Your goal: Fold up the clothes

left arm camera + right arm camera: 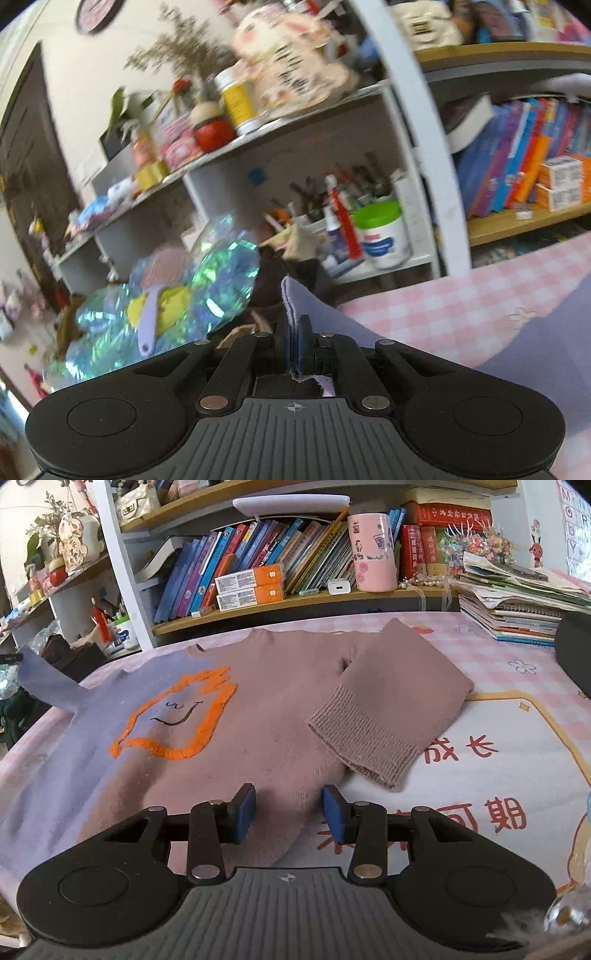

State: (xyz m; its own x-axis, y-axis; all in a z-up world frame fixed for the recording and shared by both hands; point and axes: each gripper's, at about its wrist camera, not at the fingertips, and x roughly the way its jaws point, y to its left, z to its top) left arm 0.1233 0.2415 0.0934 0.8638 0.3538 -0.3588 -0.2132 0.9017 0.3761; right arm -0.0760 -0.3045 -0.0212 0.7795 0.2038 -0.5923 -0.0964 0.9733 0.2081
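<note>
A sweater [236, 716], lavender on its left half and brown on its right, with an orange outlined face, lies flat on the pink checked table cover [517, 664]. Its brown right sleeve [388, 709] is folded over the body, ribbed cuff toward me. My right gripper [289, 814] is open, its blue pads just above the sweater's brown bottom hem. My left gripper [295, 343] is shut on the lavender left sleeve [306, 299], lifted at the table's left edge; that sleeve also shows in the right wrist view [44, 679].
Bookshelves [295, 602] with books, orange boxes and a pink cup stand behind the table. A stack of papers [517, 602] sits at the back right. A white side shelf [258, 136] with jars and an iridescent bag [177, 295] are left of the table.
</note>
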